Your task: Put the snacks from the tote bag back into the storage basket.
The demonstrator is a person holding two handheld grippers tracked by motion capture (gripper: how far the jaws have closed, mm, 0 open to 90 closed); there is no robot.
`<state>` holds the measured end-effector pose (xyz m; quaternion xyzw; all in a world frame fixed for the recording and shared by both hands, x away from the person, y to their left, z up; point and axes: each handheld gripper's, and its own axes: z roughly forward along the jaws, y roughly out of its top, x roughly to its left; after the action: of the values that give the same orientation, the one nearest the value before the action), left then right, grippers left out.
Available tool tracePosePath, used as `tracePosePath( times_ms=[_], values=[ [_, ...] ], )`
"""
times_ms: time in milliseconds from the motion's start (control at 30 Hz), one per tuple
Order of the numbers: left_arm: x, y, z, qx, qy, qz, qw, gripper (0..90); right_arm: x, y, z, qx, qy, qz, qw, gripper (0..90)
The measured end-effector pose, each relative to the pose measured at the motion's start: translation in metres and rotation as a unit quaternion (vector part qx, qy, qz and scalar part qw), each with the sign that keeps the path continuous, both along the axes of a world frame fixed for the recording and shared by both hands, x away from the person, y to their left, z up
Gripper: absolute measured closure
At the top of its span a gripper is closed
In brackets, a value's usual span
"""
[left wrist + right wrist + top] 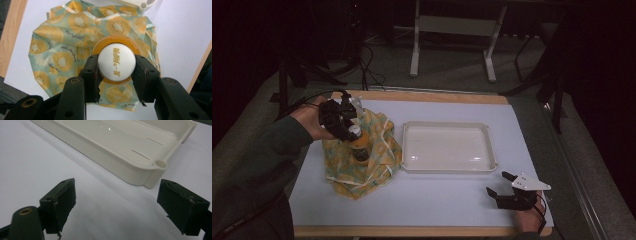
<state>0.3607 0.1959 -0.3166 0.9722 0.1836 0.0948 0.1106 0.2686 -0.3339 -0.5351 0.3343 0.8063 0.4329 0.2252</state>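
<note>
An orange bottle (359, 147) with a white cap (116, 62) stands over a crumpled fruit-print bag (362, 155) at the table's left. My left gripper (346, 125) is shut on the bottle's cap (355, 131), its jaws pressed against both sides of it; the bottle's orange shoulder (117, 40) shows behind the cap. The bag (65, 47) spreads below the bottle. My right gripper (500, 184) rests open near the table's front right corner, nothing between its jaws. A white tray (447, 147) lies empty in the middle; its near corner (150, 172) sits just ahead of my right gripper (120, 205).
The pale table sheet (437, 200) has a wooden edge (422, 231) at the front. Beyond the table stands a white frame (452, 30) on the floor, with cables (367, 65) at the back left.
</note>
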Motion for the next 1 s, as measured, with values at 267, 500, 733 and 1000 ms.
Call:
tracePosePath(
  times_ms=[267, 500, 733, 1000],
  values=[
    [-0.001, -0.003, 0.011, 0.001, -0.005, -0.003, 1.0, 59.2, 0.0, 0.0, 0.0, 0.0, 0.0, 0.0, 1.0, 15.0],
    [-0.001, -0.005, 0.016, 0.006, 0.0, -0.003, 1.0, 59.2, 0.0, 0.0, 0.0, -0.001, 0.0, 0.0, 1.0, 15.1],
    [-0.002, -0.005, 0.024, 0.011, -0.001, -0.001, 0.9999, 59.2, 0.0, 0.0, 0.0, -0.001, 0.0, 0.0, 1.0, 15.0],
    [-0.003, -0.009, 0.033, 0.017, -0.003, -0.007, 0.9998, 59.2, 0.0, 0.0, 0.0, -0.001, 0.001, 0.0, 1.0, 15.0]
  ],
)
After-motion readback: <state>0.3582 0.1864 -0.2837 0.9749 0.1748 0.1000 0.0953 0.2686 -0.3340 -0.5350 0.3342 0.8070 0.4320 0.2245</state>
